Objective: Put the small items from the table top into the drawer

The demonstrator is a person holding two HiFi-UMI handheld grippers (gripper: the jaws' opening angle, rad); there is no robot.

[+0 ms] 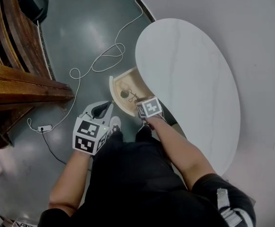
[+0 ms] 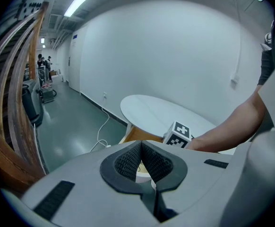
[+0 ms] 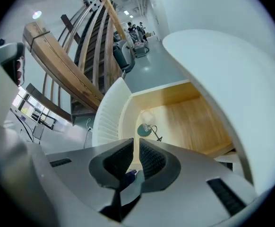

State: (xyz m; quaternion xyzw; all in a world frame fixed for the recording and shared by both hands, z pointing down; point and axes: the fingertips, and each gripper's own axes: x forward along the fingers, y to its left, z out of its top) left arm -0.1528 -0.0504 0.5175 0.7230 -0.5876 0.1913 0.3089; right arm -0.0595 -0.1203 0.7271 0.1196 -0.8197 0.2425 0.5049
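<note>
**Q:** Claws?

**A:** My left claw (image 2: 140,146) was closed on nothing, just beside the drawer (image 1: 113,90). My right claw (image 3: 136,146) hung over the open drawer, pads a slit apart, nothing between them.

**Q:** The small item (image 3: 144,130)?

**A:** It lay on the drawer floor: a teal disc, thin dark wire, possibly a clear bulb; the view was poor. I judged it light and fragile. Pinch the disc's edge.

**Q:** Writing?

**A:** None legible, only square markers.
</note>
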